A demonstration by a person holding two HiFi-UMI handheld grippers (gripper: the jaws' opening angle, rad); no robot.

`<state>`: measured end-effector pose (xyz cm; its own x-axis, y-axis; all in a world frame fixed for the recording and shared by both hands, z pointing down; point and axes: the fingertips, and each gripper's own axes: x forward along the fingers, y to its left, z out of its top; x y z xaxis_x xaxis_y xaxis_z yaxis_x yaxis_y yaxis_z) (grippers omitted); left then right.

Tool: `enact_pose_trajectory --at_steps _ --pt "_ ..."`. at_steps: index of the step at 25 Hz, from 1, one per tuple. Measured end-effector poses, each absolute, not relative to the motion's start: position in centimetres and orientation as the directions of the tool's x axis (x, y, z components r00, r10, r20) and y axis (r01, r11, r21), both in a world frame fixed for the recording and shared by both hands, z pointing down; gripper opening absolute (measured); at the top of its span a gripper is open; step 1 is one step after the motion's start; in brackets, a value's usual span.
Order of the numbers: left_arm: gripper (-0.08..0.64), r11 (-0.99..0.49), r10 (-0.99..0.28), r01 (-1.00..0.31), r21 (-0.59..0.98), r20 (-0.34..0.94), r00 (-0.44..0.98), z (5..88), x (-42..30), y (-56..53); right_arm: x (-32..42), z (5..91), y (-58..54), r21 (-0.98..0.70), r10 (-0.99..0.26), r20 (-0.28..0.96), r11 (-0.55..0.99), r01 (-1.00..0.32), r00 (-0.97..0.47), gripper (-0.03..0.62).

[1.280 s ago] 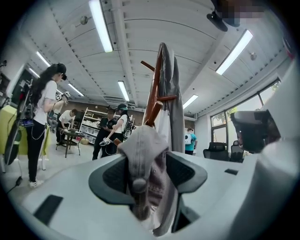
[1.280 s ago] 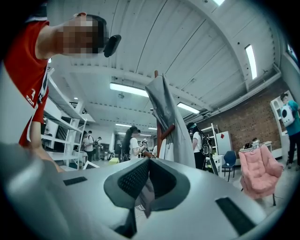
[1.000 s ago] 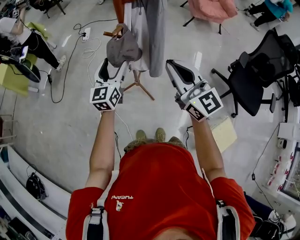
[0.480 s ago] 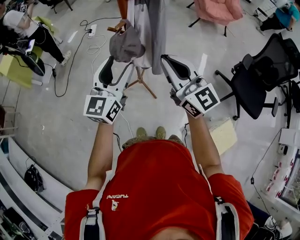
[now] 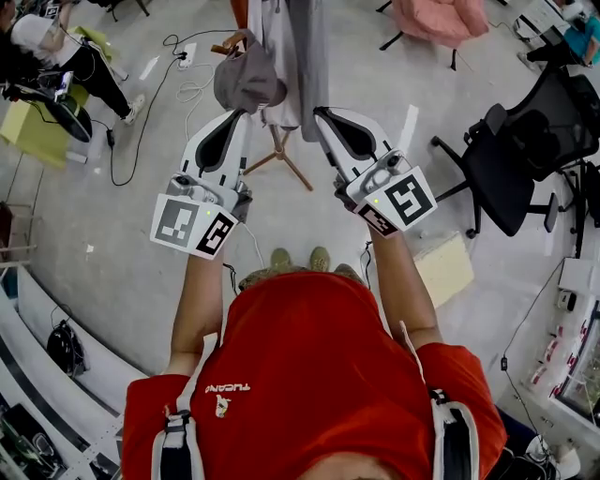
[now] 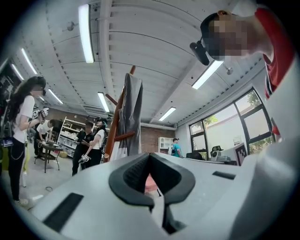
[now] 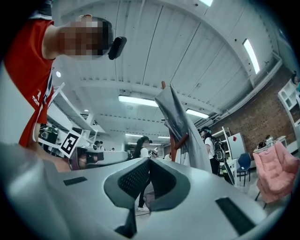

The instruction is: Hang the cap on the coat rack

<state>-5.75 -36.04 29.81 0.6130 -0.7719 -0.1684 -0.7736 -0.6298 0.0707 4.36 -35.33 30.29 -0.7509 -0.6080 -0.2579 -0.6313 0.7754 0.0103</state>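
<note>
A grey cap (image 5: 247, 81) hangs on a wooden peg of the coat rack (image 5: 237, 42), beside a long grey garment (image 5: 300, 56) on the same rack. My left gripper (image 5: 238, 114) sits just below the cap, apart from it, jaws shut and empty. The right gripper (image 5: 322, 113) hovers by the garment's lower edge, also shut with nothing held. In the left gripper view the shut left gripper (image 6: 149, 155) points up past the rack's pole (image 6: 117, 123). The right gripper view has the shut right gripper (image 7: 149, 161) in front of the draped garment (image 7: 180, 124).
The rack's wooden feet (image 5: 281, 161) stand on the grey floor. Black office chairs (image 5: 525, 141) are at the right, and a pink chair (image 5: 436, 17) is at the back. Cables and a power strip (image 5: 180, 64) lie at the left near a seated person (image 5: 56, 66). A beige board (image 5: 448, 267) lies on the floor.
The left gripper has drawn back from the cap toward me and its jaws have gone from open to shut. The cap stays on its peg. The right gripper has shifted only slightly.
</note>
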Motion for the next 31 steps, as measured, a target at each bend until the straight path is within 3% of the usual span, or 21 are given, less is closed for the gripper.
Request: enact_pose_trajectory --at_steps 31 --pt "0.008 -0.641 -0.759 -0.764 0.066 -0.196 0.620 29.4 -5.2 -35.2 4.2 29.5 -34.2 0.044 -0.583 -0.275 0.786 -0.616 -0.764 0.023"
